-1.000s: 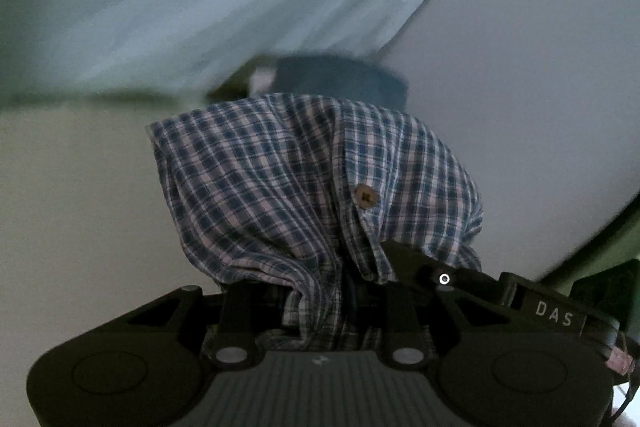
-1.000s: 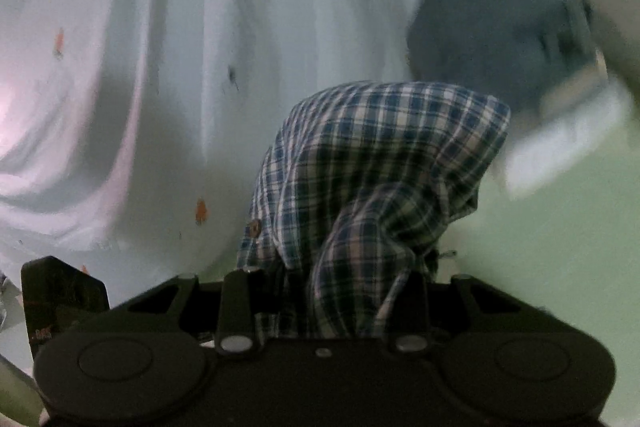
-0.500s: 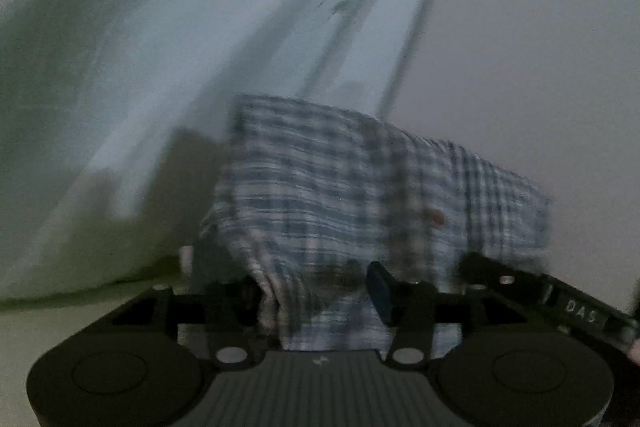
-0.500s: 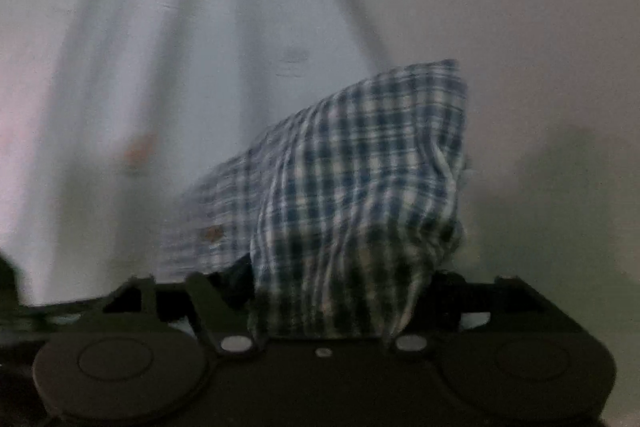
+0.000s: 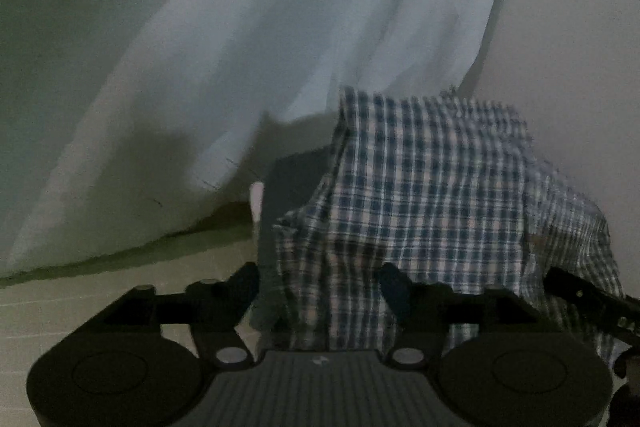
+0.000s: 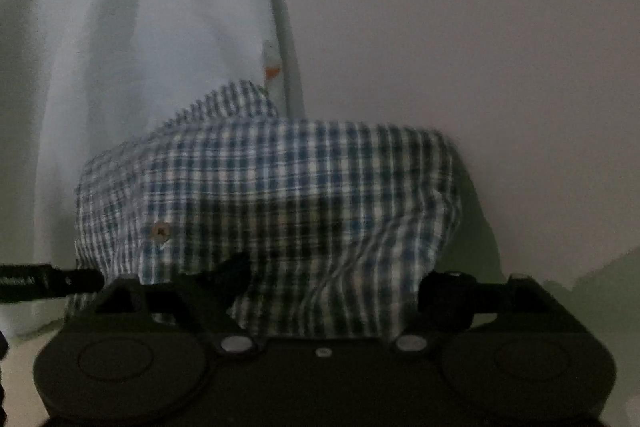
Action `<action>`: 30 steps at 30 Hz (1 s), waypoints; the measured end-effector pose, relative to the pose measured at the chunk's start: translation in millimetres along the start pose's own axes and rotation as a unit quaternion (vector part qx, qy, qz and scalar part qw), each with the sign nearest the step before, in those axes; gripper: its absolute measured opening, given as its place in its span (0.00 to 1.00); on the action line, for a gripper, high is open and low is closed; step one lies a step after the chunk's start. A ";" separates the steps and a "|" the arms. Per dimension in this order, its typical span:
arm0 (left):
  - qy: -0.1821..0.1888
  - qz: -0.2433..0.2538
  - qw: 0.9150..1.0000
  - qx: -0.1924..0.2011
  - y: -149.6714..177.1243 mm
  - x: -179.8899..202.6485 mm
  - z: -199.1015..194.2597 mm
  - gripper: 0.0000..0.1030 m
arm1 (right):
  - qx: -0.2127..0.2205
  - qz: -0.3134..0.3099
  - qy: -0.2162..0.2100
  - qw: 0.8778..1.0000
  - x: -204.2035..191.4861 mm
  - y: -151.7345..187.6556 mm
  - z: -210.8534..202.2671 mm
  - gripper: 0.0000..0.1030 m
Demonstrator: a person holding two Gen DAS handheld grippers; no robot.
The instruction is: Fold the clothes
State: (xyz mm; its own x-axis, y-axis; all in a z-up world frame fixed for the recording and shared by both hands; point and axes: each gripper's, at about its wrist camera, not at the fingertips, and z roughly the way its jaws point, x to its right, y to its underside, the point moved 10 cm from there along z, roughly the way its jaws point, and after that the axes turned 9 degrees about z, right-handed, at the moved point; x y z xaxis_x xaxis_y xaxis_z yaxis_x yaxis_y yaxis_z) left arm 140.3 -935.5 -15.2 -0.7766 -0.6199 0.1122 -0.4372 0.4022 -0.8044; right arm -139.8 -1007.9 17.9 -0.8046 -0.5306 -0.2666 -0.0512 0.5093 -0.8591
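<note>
Both views are dim and grainy, with a grey-green cast. Black fisheye vignette is seen at the 10, 2, 4 and 8 o'clock corners. Motion blur is noted on the plaid shirt (image 5: 432, 211) edges, strongest toward 3 o'clock in the left view. A soft shadow is cast on the pale curtain (image 5: 280, 47) at 9 o'clock.
</note>
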 end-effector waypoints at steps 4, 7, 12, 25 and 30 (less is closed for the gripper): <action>-0.001 0.019 0.999 0.029 -0.8 3.0 -39.4 0.77 | 0.021 -0.010 0.024 0.999 -10.1 5.5 -22.4 0.95; 0.005 0.030 0.998 0.049 8.8 10.7 -73.5 0.88 | 0.041 -0.021 0.024 0.999 -17.4 8.4 -60.9 0.96; 0.014 0.045 0.997 0.060 39.5 20.2 -120.5 0.99 | 0.037 -0.034 0.020 0.999 -20.3 34.4 -118.7 1.00; 0.025 0.038 0.998 -0.032 160.0 30.7 -162.6 1.00 | -0.054 -0.006 0.034 0.998 -1.4 153.7 -193.7 1.00; 0.007 0.073 0.996 -0.046 181.6 34.4 -171.3 1.00 | -0.079 -0.005 0.045 0.996 6.3 183.1 -208.7 1.00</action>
State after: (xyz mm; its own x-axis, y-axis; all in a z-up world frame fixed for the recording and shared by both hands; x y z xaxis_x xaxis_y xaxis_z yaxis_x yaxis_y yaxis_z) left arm -43.6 -768.3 -57.5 -0.8405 -0.5418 0.0066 -0.3592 0.5481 -0.7554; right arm -277.7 -776.6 -50.0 -0.8525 -0.4780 -0.2118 -0.1471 0.6080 -0.7802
